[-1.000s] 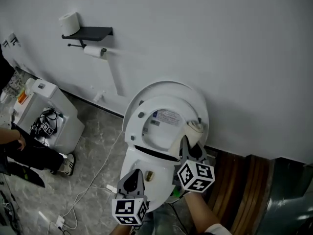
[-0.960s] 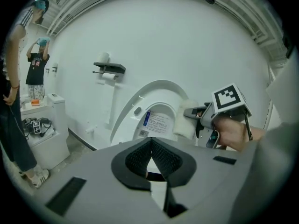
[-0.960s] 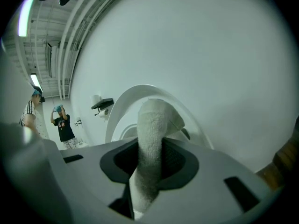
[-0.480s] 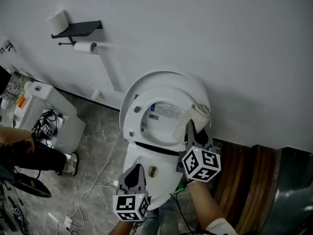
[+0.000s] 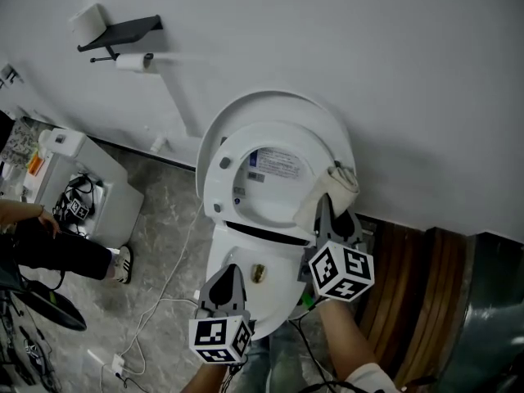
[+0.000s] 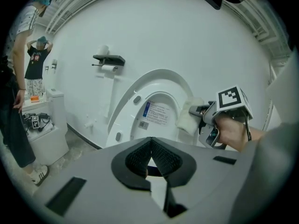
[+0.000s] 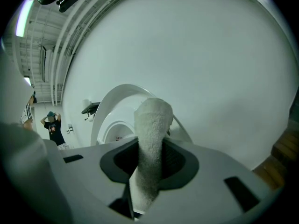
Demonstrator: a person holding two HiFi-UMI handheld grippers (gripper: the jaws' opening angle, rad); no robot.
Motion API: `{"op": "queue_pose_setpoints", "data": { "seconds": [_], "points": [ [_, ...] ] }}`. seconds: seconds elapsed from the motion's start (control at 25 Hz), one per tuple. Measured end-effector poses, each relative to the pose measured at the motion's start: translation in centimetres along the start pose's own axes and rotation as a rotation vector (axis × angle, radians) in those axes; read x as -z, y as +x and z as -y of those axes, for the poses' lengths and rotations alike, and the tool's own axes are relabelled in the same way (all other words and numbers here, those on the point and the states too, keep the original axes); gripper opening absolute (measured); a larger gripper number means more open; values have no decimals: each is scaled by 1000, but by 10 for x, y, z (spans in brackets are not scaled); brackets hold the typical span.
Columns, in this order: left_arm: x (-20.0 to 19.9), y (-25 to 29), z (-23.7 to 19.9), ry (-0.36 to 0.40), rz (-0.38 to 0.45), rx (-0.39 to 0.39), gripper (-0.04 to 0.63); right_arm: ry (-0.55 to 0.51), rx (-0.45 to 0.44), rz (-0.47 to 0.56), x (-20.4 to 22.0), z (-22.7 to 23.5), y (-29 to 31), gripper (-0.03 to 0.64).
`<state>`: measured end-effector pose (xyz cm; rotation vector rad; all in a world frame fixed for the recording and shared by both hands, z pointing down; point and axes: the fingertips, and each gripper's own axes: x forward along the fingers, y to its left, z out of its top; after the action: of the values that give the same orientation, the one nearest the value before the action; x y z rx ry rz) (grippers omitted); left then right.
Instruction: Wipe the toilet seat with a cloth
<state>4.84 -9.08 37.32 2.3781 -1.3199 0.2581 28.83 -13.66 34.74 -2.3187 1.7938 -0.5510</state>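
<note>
Grey grippers (image 5: 229, 273) with black-and-white marker cubes (image 5: 219, 340)

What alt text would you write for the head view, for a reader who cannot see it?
Seen from above, the right gripper holds a pale cloth against the right edge of a raised white toilet seat. The left gripper, shut and empty, hangs lower, near the bowl's front; a toilet-roll shelf is on the wall.

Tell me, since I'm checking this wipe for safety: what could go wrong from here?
1. The cloth is pinched in the right gripper by one narrow fold, so rubbing may drag it out.
2. The seat stands raised, and the left gripper hangs shut and empty, apart from it. A sideways push at the seat's edge might tip it down.
</note>
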Motion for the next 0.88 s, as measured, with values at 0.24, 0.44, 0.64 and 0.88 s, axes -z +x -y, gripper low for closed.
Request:
{"op": "queue_pose_setpoints", "data": {
  "seconds": [0.24, 0.44, 0.64, 0.88],
  "points": [
    [15, -6, -1, 1, -2, -4, 11, 21, 52, -11, 26, 23, -13, 100],
    [44, -6, -4, -17, -29, -3, 10, -4, 96, -33, 59, 49, -20, 100],
    [64, -4, -7, -30, -40, -4, 9, -36, 91, -18, 76, 61, -23, 100],
    [76, -1, -9, -42, -47, -9, 9, -31, 90, -25, 103, 67, -26, 100]
  ]
}}
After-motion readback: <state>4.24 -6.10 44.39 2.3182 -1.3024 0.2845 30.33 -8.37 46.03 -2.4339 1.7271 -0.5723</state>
